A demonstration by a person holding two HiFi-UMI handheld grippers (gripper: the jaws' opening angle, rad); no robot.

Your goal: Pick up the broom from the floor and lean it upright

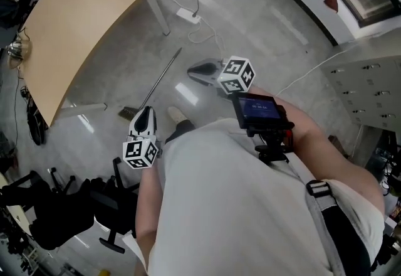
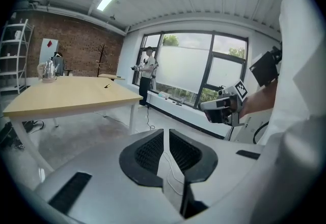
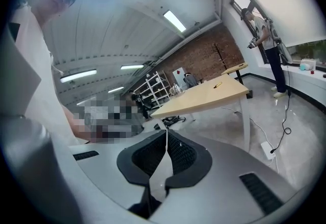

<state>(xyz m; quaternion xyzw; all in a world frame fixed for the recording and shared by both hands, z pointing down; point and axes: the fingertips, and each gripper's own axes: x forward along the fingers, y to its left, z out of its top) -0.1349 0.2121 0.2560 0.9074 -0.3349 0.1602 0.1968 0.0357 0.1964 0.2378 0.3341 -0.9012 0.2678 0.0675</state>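
Our left gripper [image 1: 145,111], jaws at a narrow empty slit, hovers over the floor [image 1: 263,24] just beside the brush end of the broom [image 1: 164,74]. The broom lies flat, its handle slanting away toward the table [image 1: 75,24]. Right of the handle, near it, our right gripper [image 1: 193,69] hangs closed and empty.

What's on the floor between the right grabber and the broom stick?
Nothing. The head view shows only bare grey floor between the right gripper and the broom.
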